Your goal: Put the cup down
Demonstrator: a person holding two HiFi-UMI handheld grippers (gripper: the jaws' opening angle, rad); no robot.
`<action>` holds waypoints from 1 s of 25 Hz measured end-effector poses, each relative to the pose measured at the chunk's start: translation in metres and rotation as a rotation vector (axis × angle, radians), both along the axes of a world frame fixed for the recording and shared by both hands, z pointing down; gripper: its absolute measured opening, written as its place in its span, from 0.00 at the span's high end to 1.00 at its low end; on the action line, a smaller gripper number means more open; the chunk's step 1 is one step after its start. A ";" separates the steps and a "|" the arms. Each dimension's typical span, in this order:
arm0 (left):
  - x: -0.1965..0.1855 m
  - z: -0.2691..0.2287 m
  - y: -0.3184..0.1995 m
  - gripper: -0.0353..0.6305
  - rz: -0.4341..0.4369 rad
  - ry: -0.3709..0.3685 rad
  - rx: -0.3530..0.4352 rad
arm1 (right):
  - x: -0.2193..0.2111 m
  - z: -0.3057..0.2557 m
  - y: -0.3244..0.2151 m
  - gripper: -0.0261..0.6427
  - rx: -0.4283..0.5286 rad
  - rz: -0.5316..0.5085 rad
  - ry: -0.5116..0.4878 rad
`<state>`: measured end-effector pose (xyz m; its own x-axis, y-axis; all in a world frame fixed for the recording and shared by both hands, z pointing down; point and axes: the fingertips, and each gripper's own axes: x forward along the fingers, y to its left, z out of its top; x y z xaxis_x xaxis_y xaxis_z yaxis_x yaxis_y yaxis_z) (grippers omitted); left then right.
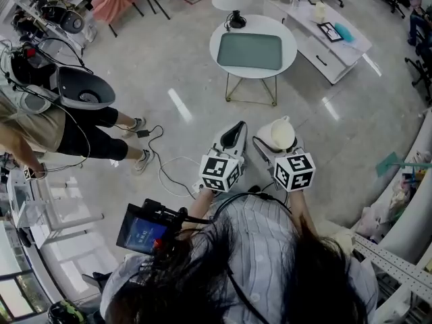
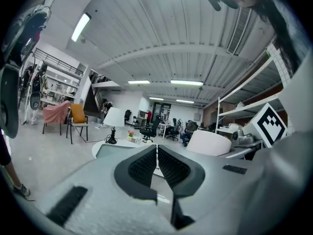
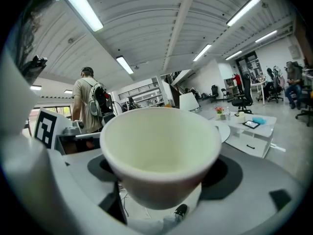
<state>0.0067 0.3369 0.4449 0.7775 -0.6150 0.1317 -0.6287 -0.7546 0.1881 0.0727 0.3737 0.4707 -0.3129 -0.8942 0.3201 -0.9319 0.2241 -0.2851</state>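
- The right gripper [image 1: 278, 140] is gripping the cup [image 1: 280, 132], with its jaws pressing on opposite sides of the wall below the rim. It is holding the cup upright in the air over the floor, well apart from the round counter [image 1: 219, 54].
- The left gripper [image 2: 156, 160] is carrying nothing, and its ribbed jaws are meeting tip to tip.
- The cup is looking like glazed white ceramic or hard plastic, which would make it stiff, smooth and probably light. It is holding nothing inside.
- A smooth, tapering wall is likely giving the pads little bite, so the cup may be tending to slide upward out of the jaws. If it is ceramic, a hard landing is risking a chip.
- The best hold is probably the present one, across the body at mid-height. That is leaving the base free to meet a surface flat.
- The head view is showing what neither gripper view gives: the gap between the cup and the round counter, the grey tray [image 1: 250, 50] covering much of that top, and the long white counter [image 1: 332, 54] behind.
- The right gripper view is showing the cup's bare interior [image 3: 156, 151] and the dark pads on both sides of it, which the head view is showing only from above.
- The left gripper view is showing its own closed jaws and the cup's outer wall [image 2: 208, 143] from the side.
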 end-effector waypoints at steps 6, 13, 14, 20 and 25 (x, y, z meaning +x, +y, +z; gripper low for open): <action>0.017 0.002 -0.036 0.92 0.027 -0.041 0.010 | 0.013 0.000 -0.038 0.33 -0.018 0.002 -0.008; 0.029 0.007 -0.090 0.92 0.015 -0.026 -0.005 | 0.026 0.008 -0.084 0.33 -0.037 -0.001 0.002; 0.029 0.006 -0.100 0.92 0.013 -0.020 -0.011 | 0.026 0.009 -0.092 0.33 -0.041 0.000 0.004; 0.035 0.003 -0.149 0.92 0.019 -0.006 -0.032 | 0.031 0.006 -0.133 0.33 -0.054 0.005 0.010; 0.045 0.009 -0.187 0.92 0.050 -0.012 -0.057 | 0.038 0.010 -0.172 0.33 -0.074 0.021 0.007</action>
<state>0.0522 0.1499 0.4537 0.8053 -0.5664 0.1751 -0.5928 -0.7734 0.2245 0.1105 0.2020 0.4803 -0.2914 -0.8747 0.3873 -0.9383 0.1827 -0.2935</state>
